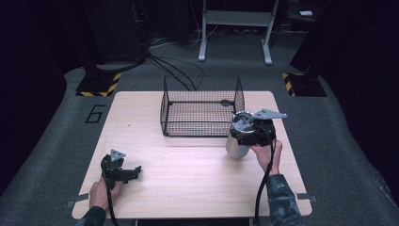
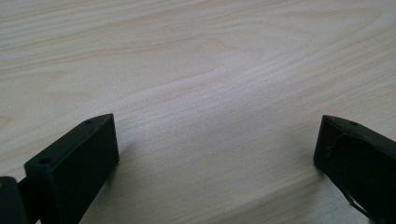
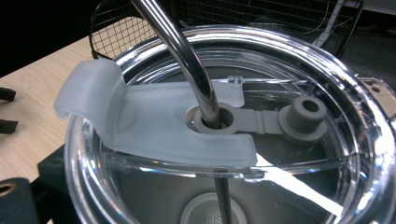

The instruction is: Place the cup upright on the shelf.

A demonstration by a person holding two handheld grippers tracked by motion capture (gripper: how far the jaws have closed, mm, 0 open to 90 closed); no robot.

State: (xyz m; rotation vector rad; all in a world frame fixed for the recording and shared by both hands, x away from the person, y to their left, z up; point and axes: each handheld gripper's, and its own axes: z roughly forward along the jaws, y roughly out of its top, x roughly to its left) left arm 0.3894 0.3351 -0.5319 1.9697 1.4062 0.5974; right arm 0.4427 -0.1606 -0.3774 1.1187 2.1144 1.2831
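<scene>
A steel tumbler with a clear lid and a bent metal straw stands at the right of the wooden table, just in front of the wire basket's right corner. My right gripper is shut on the tumbler near its rim; one black finger shows beside the lid. A frosted flap lies across the lid around the straw hole. My left gripper rests near the table's front left, open, with bare wood between its jaws.
A black wire basket, with nothing in it, sits at the back middle of the table. Beyond the table are cables on the carpet, two stands on yellow-black striped bases, and a white frame.
</scene>
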